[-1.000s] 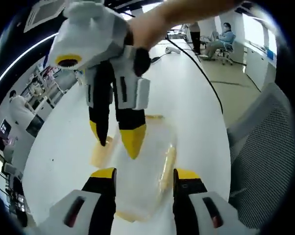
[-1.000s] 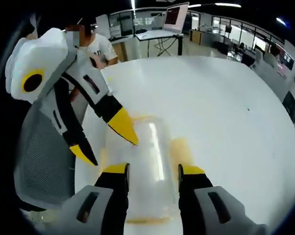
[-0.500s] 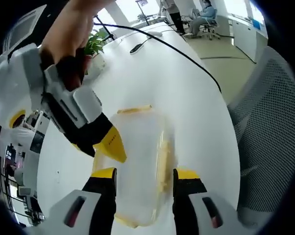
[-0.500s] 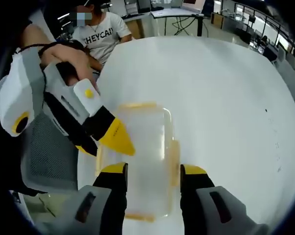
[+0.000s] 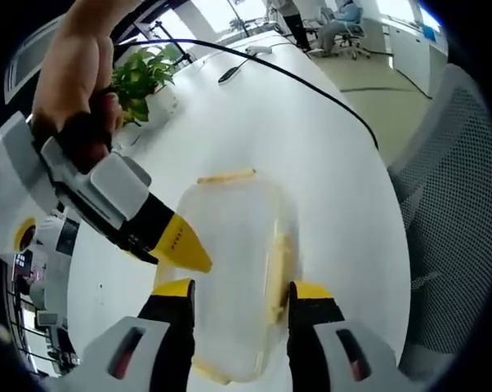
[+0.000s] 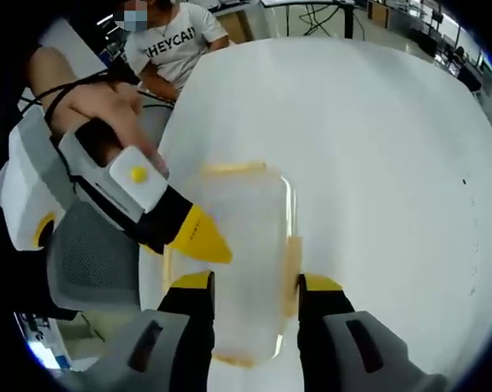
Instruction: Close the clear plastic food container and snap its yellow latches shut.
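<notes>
Your clear plastic food container (image 5: 234, 269) lies on the white table (image 5: 311, 155), long axis running away from both tools, between the parted jaws of your left tool (image 5: 234, 292) and right tool (image 6: 250, 284), yellow latches (image 6: 292, 263) just ahead.

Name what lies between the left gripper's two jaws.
The clear container, lid down, lies between the left gripper's open jaws in the left gripper view.

A white tabletop (image 5: 311, 139) carries the clear plastic container (image 5: 230, 269) near its edge, with a potted green plant (image 5: 144, 77) and a black cable (image 5: 311, 82) lying beyond the container.
</notes>
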